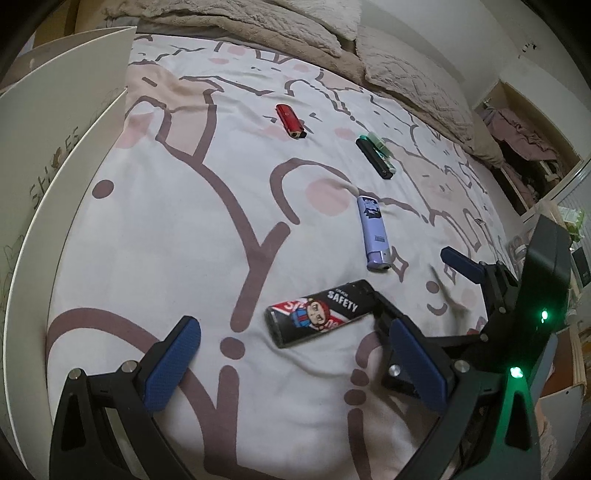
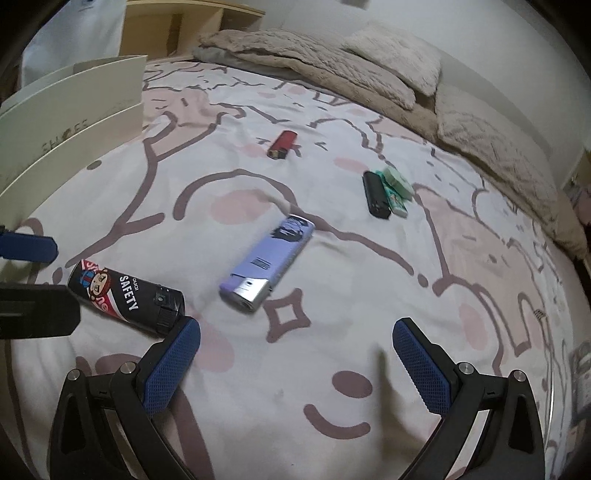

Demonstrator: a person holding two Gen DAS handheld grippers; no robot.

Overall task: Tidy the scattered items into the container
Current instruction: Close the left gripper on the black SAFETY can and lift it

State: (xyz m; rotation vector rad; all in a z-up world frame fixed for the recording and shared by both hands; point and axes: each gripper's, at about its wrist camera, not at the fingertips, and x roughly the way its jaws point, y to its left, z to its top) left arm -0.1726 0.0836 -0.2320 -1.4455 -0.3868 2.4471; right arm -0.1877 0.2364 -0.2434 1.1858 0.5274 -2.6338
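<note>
Several lighters lie scattered on a patterned bedsheet. A black "SAFETY" cartoon lighter (image 1: 319, 314) (image 2: 125, 299) lies just beyond my open left gripper (image 1: 295, 354), between its fingertips. My right gripper (image 2: 295, 354) is open too, and its left fingertip (image 2: 186, 332) touches that lighter's cap end. A purple lighter (image 1: 375, 232) (image 2: 266, 262) lies ahead of the right gripper. Further off are a red lighter (image 1: 290, 120) (image 2: 282, 144) and a black lighter (image 1: 373, 157) (image 2: 375, 195) beside a green one (image 1: 382, 147) (image 2: 397, 190). An open white shoe box (image 1: 62, 122) (image 2: 74, 107) stands at the left.
Beige blankets and pillows (image 1: 295, 33) (image 2: 332, 62) are piled along the far side of the bed. A wall runs behind them. An open wardrobe with clothes (image 1: 524, 140) is at the far right. The sheet (image 1: 184, 221) between the lighters and the box is bare.
</note>
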